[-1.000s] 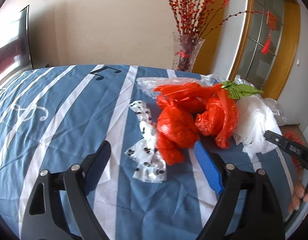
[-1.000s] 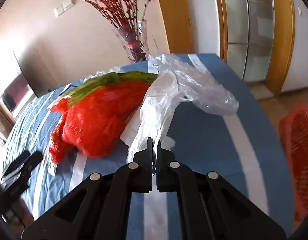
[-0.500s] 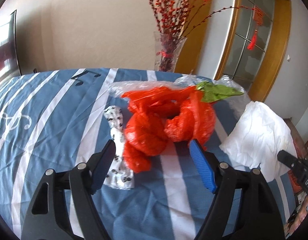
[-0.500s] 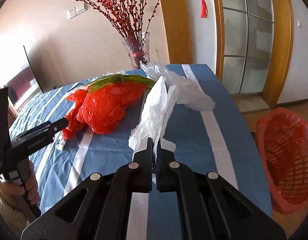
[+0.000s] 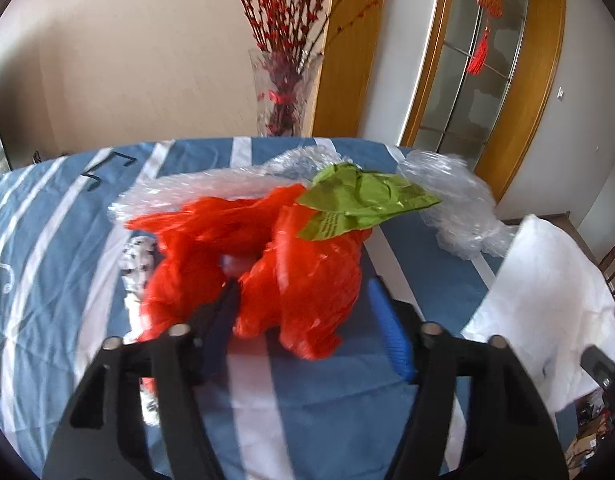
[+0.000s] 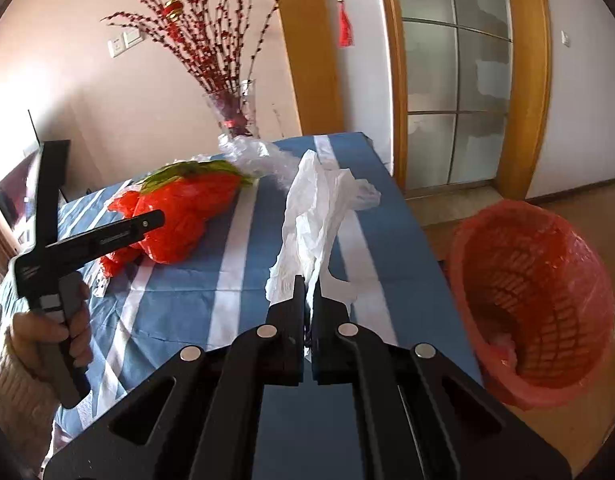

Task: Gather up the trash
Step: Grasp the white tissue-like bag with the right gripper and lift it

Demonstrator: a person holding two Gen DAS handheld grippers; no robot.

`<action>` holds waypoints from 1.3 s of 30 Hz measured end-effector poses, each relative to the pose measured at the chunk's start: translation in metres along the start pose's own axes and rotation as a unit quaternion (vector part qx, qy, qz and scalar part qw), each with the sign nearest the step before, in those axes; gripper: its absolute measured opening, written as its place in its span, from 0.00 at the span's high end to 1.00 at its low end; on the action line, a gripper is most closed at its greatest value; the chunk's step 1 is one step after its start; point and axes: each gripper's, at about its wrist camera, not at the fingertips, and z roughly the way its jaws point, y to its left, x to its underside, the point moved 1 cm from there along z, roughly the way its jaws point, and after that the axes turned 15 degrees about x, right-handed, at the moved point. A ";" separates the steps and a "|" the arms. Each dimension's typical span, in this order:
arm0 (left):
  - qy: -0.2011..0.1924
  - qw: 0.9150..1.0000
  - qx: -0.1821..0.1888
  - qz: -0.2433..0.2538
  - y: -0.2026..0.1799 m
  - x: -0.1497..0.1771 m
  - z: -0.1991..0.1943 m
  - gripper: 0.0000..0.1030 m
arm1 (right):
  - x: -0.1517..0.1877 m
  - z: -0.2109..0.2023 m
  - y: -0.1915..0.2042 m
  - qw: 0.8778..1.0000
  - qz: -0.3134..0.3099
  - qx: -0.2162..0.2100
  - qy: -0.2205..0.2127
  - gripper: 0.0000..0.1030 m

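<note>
- Nearby, the blue striped tablecloth (image 5: 59, 240) carries a heap of rubbish, and a glass vase of red twigs (image 5: 285, 92) stands past its far edge, against the wall.
- Left gripper (image 5: 303, 312): its jaws are closing around the right lobe of the red plastic bag (image 5: 307, 280) — the bag sits between the blue pads, though the right pad appears still just clear of it.
- A green wrapper (image 5: 359, 200) lies on the far top of the red bag, and crumpled clear film (image 5: 459, 204) spreads behind and to the right.
- A white scrap with black spots (image 5: 137, 256) lies at the left of the red bag, partly hidden by it.
- Right gripper (image 6: 307, 292): fingers pressed together, pinching the near end of the white plastic bag (image 6: 315, 204), which trails away from it over the cloth towards the far edge.
- The left hand (image 6: 47, 332) with its black tool shows at the left of the right wrist view, its tip at the red bag.
- On the floor to the right of the table stands a red mesh basket (image 6: 535, 304) lined with red plastic — something pale lies at its bottom, too blurred to name.
</note>
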 end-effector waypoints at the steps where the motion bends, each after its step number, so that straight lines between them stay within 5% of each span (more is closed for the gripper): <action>1: 0.006 1.000 0.005 -0.004 0.000 0.000 0.005 0.57 | 0.000 0.000 -0.003 1.000 0.002 0.001 0.000 0.97; 3: 0.011 1.000 0.018 -0.011 0.002 0.000 0.008 0.76 | 0.001 -0.002 -0.007 1.000 0.004 0.003 0.000 0.97; 8: -0.004 0.999 0.040 -0.004 -0.005 0.007 -0.005 0.90 | 0.005 -0.006 -0.011 1.000 0.002 0.003 -0.004 0.97; 39: -0.063 0.986 0.129 0.081 -0.126 0.039 -0.104 0.93 | 0.019 -0.071 -0.068 0.997 0.036 0.028 -0.059 0.97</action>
